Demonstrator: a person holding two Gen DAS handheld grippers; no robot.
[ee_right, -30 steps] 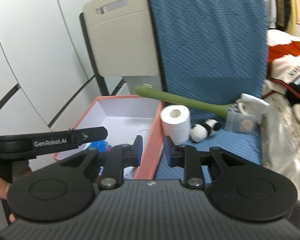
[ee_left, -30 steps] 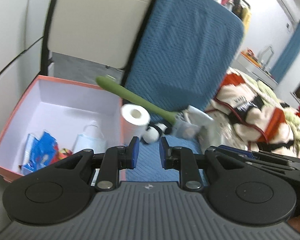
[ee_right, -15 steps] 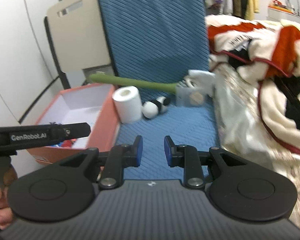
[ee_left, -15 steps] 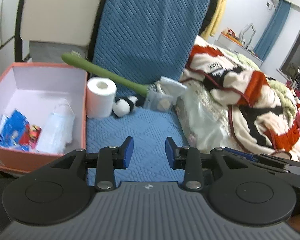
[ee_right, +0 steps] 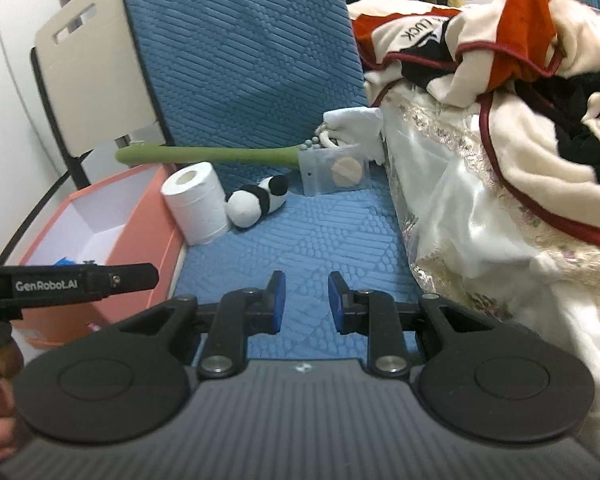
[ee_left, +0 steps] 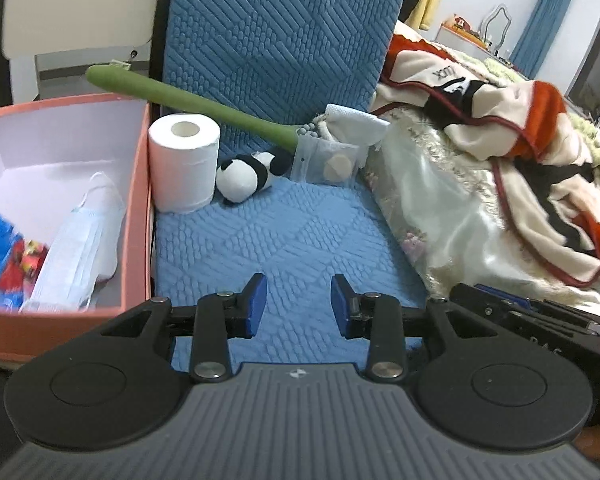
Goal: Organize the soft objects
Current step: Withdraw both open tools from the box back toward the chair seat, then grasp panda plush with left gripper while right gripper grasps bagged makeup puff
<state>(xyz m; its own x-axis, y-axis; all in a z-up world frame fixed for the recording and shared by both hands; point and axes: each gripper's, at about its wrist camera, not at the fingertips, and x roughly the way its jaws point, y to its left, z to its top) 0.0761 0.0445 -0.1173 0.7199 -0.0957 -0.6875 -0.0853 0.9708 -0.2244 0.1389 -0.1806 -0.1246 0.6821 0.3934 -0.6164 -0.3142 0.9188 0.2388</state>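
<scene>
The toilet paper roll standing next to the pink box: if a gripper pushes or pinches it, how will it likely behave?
The toilet paper roll stands upright on the quilted blue cushion, so a high push would probably tip it, then it could roll. It looks light, and its soft wraps and hollow core would likely squash under a pinch.

You are seeing the salmon-pink cardboard box running off the left edge, the clear plastic zip bag hiding the long green stem's end.
</scene>
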